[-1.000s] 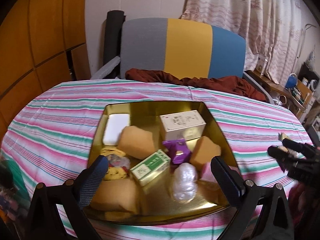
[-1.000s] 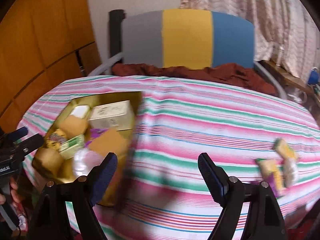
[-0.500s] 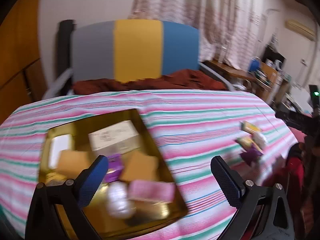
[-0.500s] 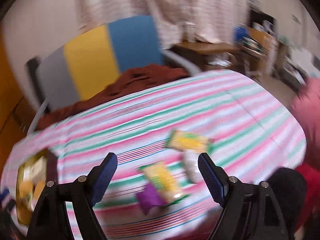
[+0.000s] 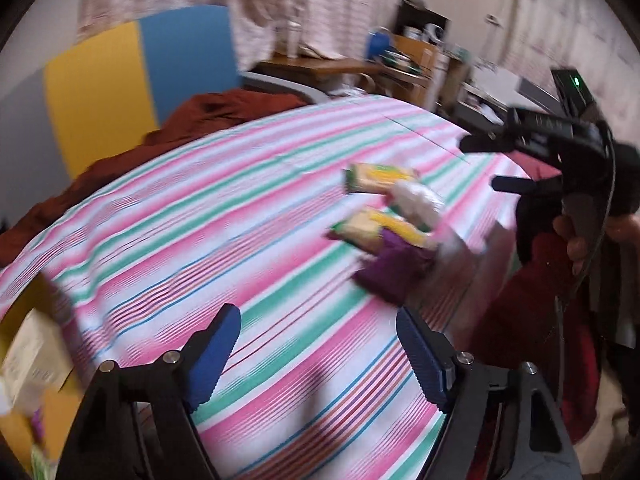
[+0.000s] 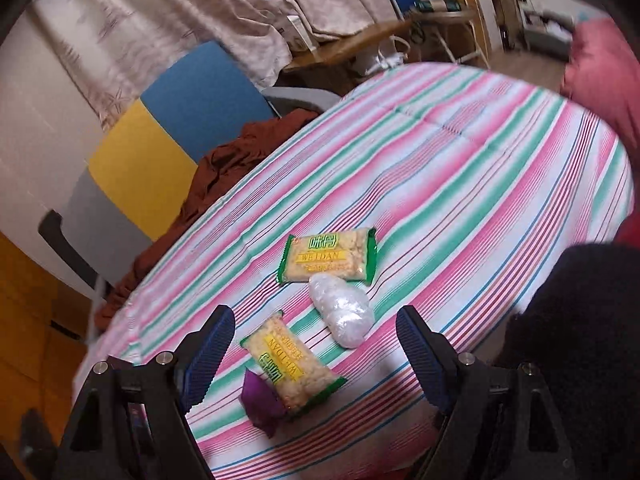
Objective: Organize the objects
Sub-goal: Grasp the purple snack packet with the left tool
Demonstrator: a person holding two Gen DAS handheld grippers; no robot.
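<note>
Where near snack packet overlaps, purple wrapper half hidden.

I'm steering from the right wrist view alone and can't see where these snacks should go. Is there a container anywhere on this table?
Observer: Yes. The left wrist view shows a gold tray at its lower left edge, well apart from the snack packets.
Operator: Anything in it already?
Observer: A cream box lies in it; the rest is too blurred to name.
Operator: Is the left tool carrying something?
Observer: No. The left tool has nothing between its jaws, which are closing above bare tablecloth.
</note>
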